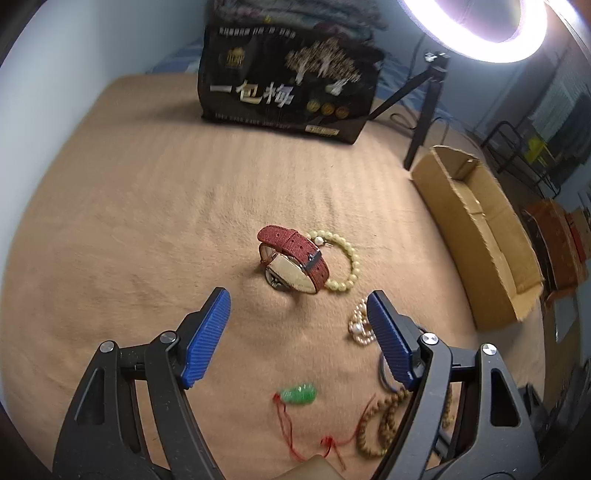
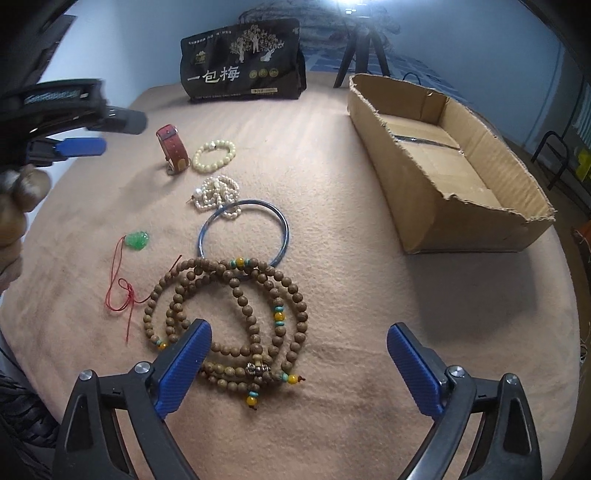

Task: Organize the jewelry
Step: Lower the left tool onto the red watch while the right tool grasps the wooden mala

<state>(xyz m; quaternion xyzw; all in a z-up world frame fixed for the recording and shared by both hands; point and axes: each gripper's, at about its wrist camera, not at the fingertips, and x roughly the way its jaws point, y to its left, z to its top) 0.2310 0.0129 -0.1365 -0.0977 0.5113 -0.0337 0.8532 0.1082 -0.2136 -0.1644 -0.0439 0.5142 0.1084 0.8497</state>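
Observation:
Jewelry lies on a tan blanket (image 2: 351, 192). A red-strap watch (image 1: 295, 264) stands on edge beside a cream bead bracelet (image 1: 349, 264). My left gripper (image 1: 299, 308) is open and empty, just short of the watch; it also shows in the right wrist view (image 2: 79, 146). A pearl strand (image 2: 218, 195), a blue bangle (image 2: 243, 234), a green pendant on red cord (image 2: 137, 240) and a long wooden bead string (image 2: 236, 317) lie closer. My right gripper (image 2: 299, 341) is open and empty, over the wooden beads' near edge.
An open cardboard box (image 2: 443, 192) lies on the right of the blanket. A black printed bag (image 2: 240, 61) stands at the back. A ring light (image 1: 476, 26) on a black tripod (image 1: 424, 110) stands behind the box.

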